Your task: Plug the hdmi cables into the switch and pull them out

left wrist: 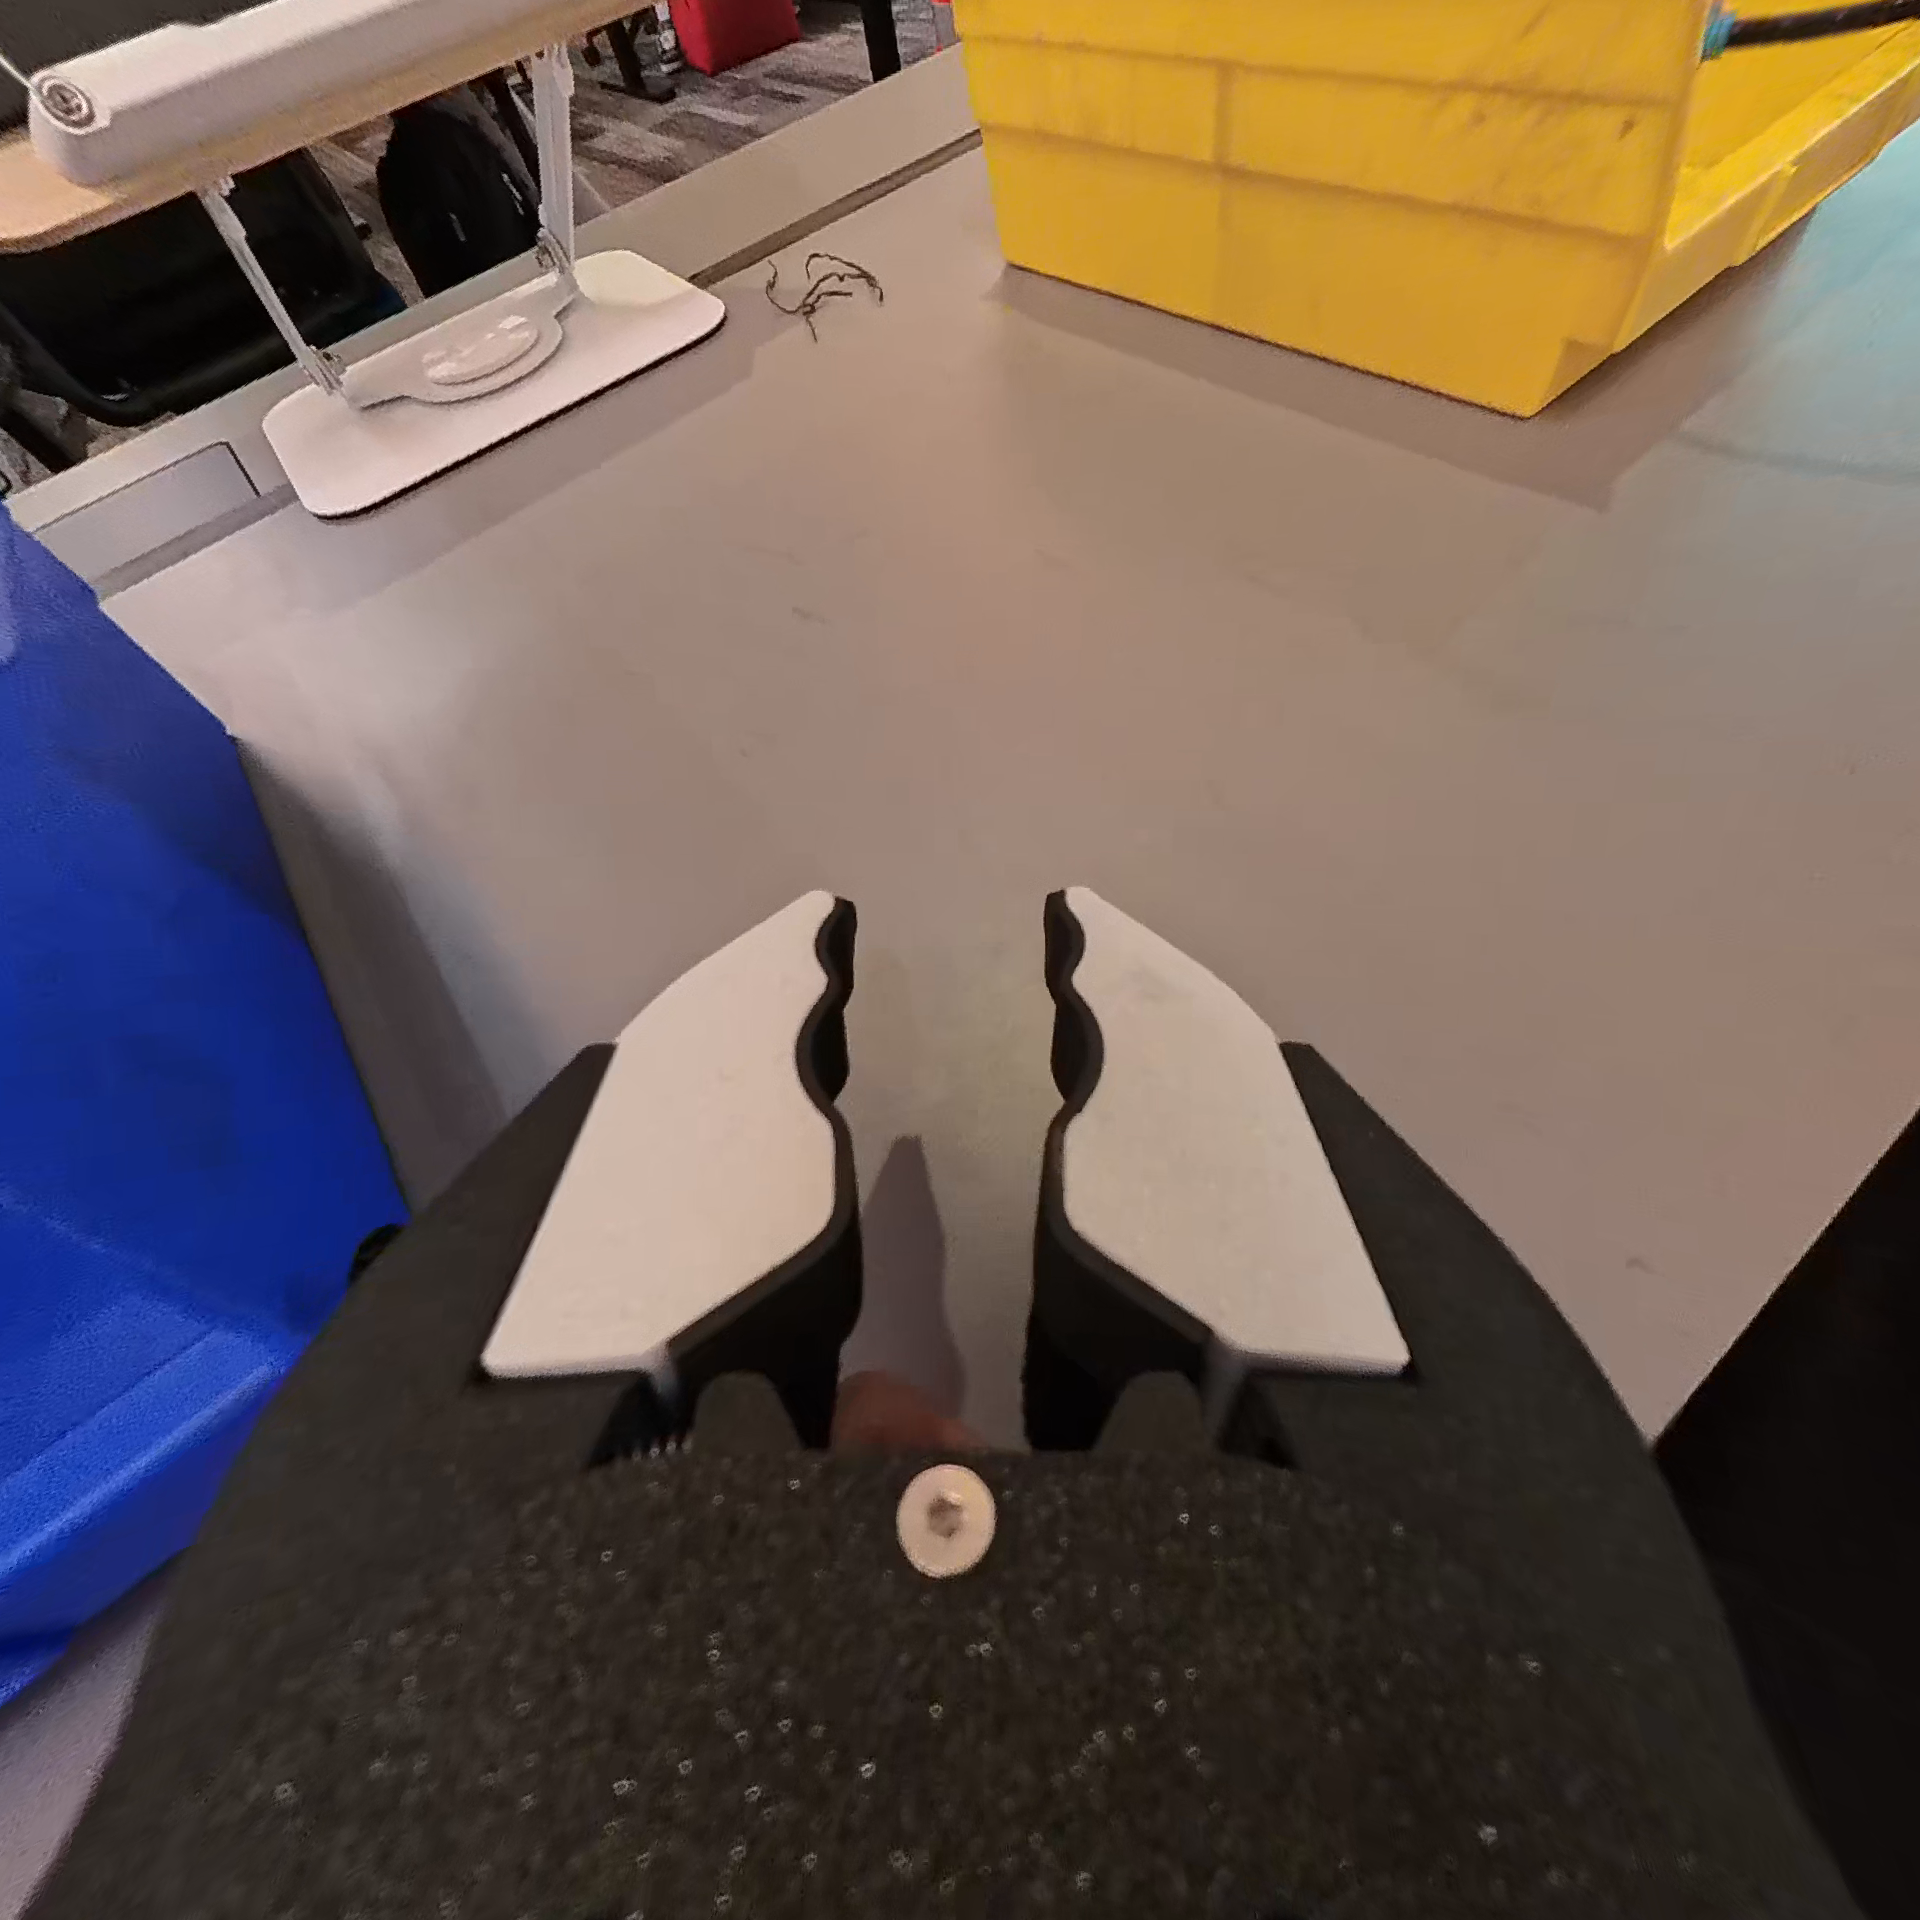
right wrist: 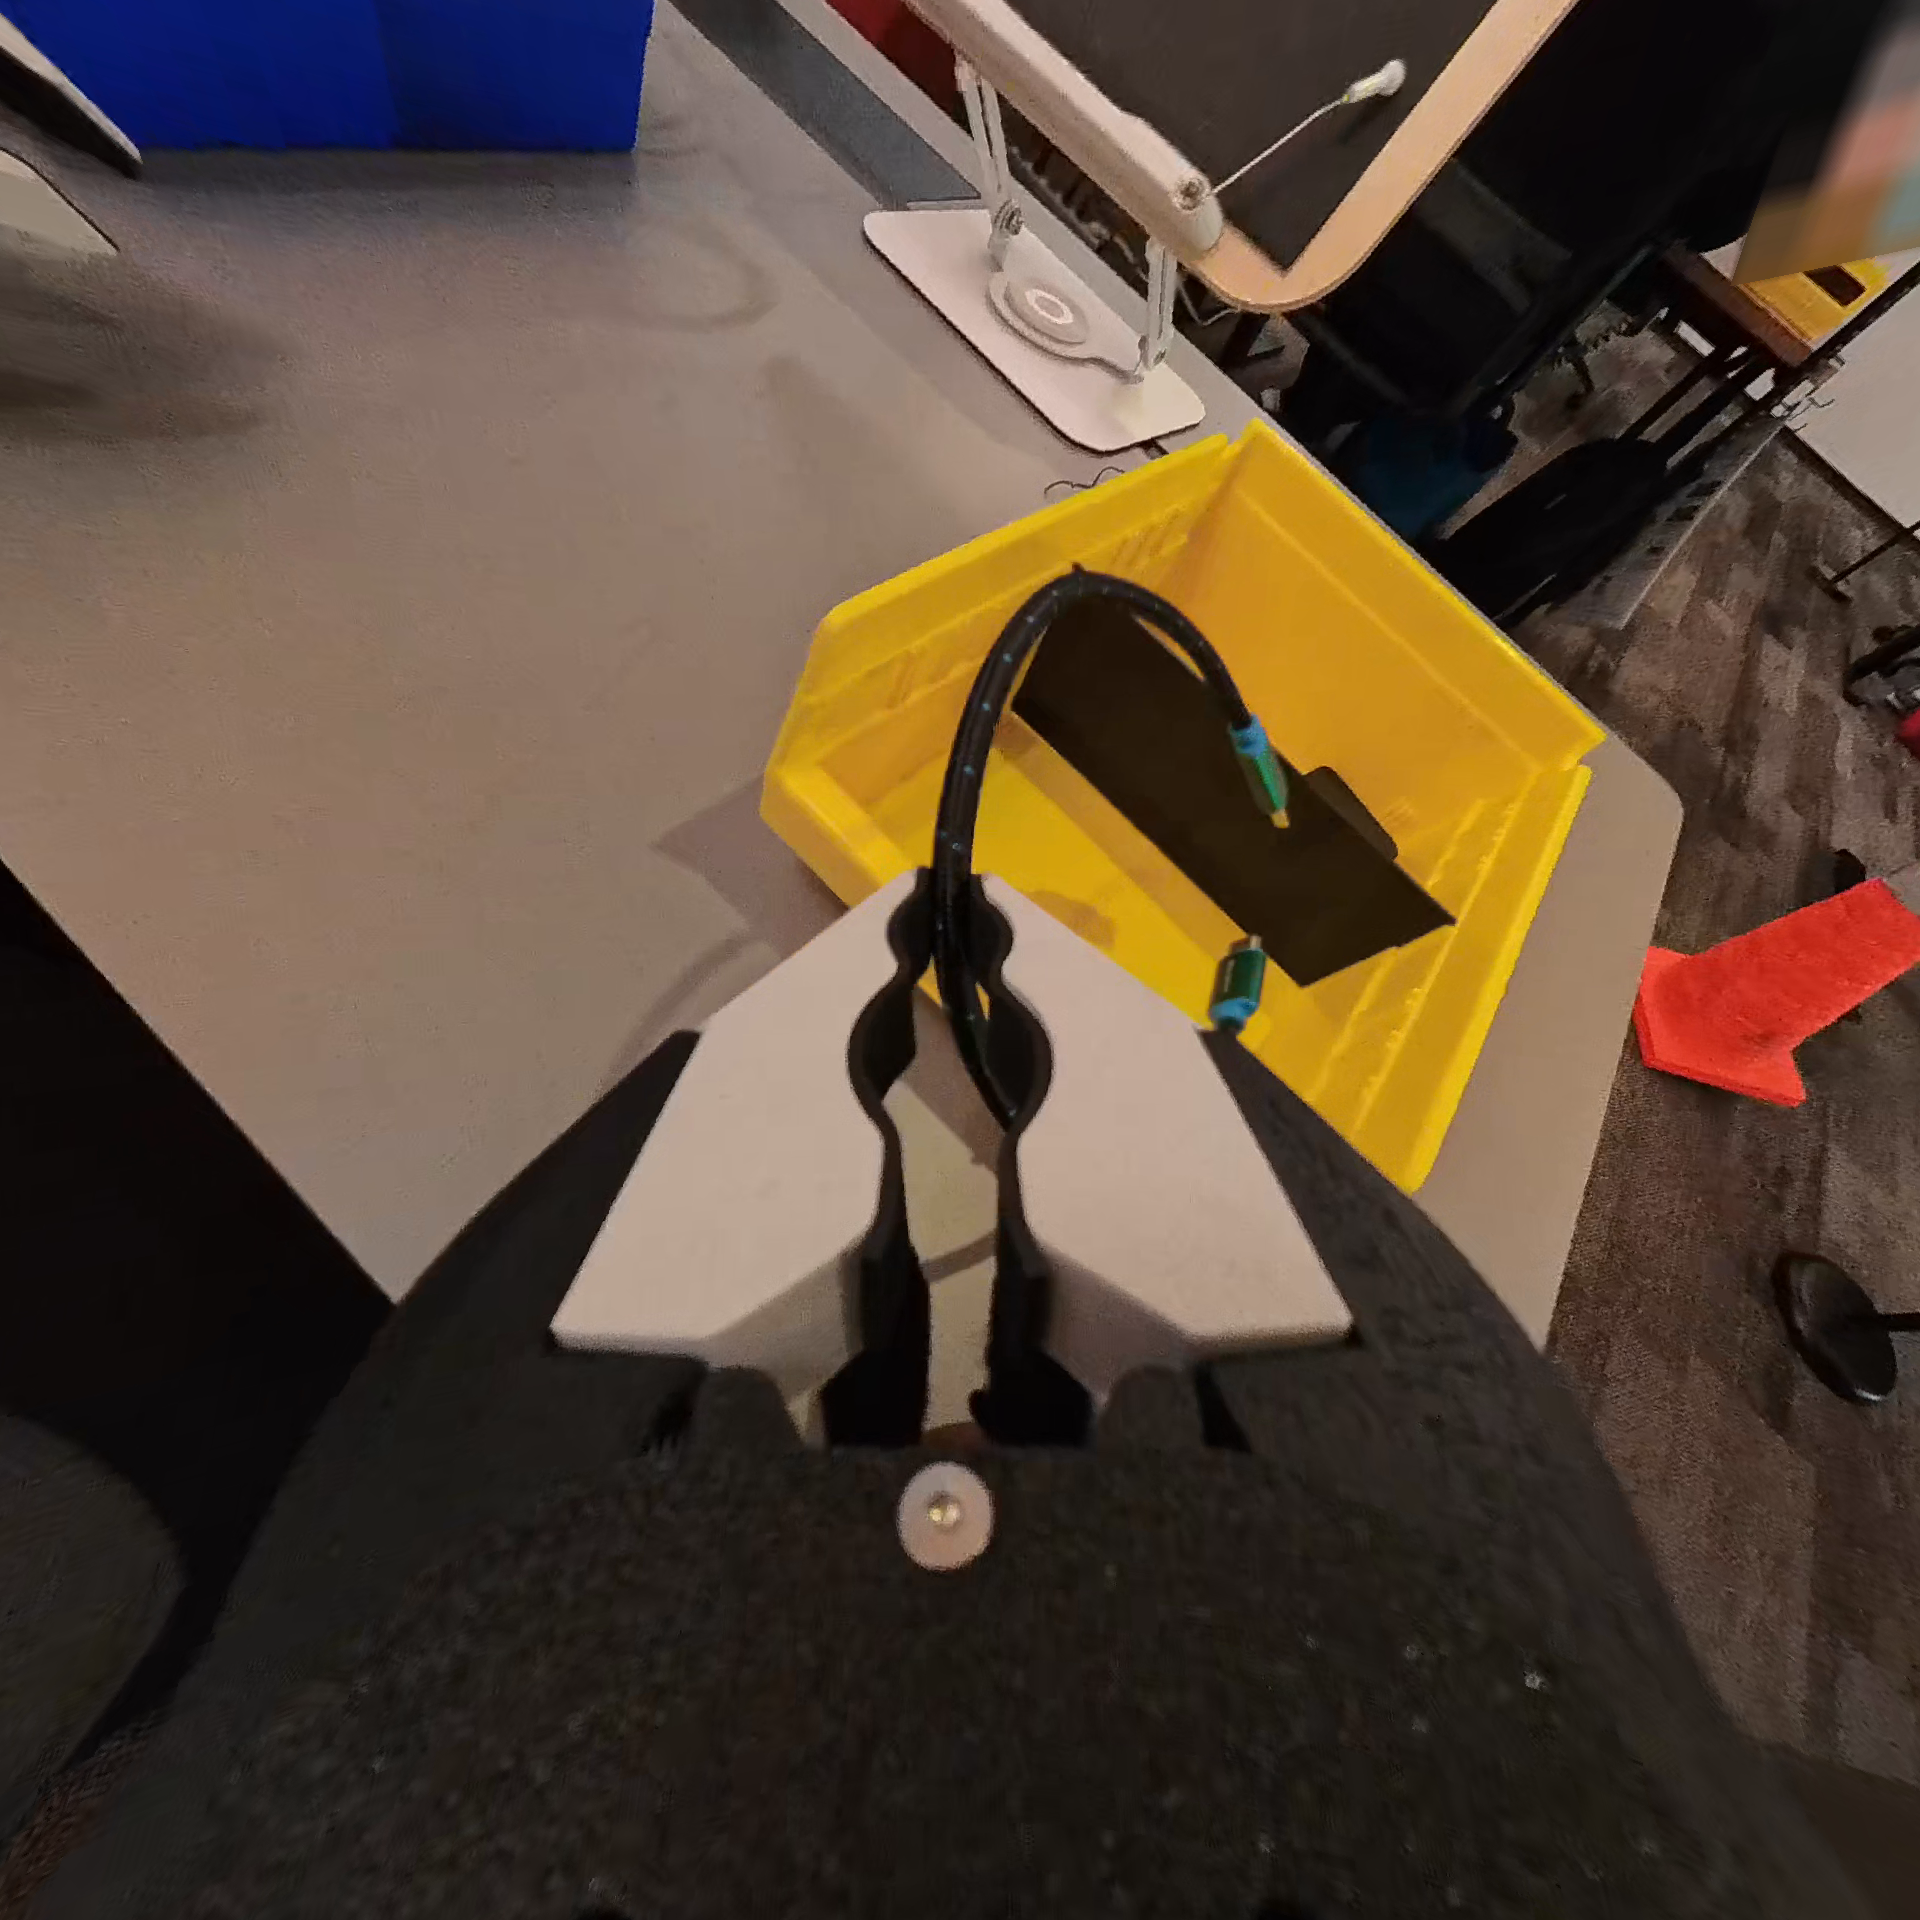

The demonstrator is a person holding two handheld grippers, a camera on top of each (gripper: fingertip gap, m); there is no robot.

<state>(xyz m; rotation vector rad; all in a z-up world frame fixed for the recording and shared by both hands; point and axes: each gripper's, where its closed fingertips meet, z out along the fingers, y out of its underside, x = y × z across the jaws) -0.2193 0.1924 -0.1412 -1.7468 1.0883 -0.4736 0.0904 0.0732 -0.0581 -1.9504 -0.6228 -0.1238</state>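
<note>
Braided cable held above the bin

My right gripper [right wrist: 951,894] pinches the black braided hdmi cable [right wrist: 961,769] over the yellow plastic bin [right wrist: 1455,665]; my left gripper [left wrist: 949,914] hangs with fingers parted and empty above the grey desk [left wrist: 1039,644].

The left gripper [left wrist: 950,914], black textured body with pale grey finger plates, sits at lower centre of its frame, fingers parted with nothing between them. The matching right gripper [right wrist: 948,883], lower centre of its frame, has its fingertips pinched together around what they hold.

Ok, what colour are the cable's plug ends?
Green with blue collars, clearest in the right wrist view.
</note>
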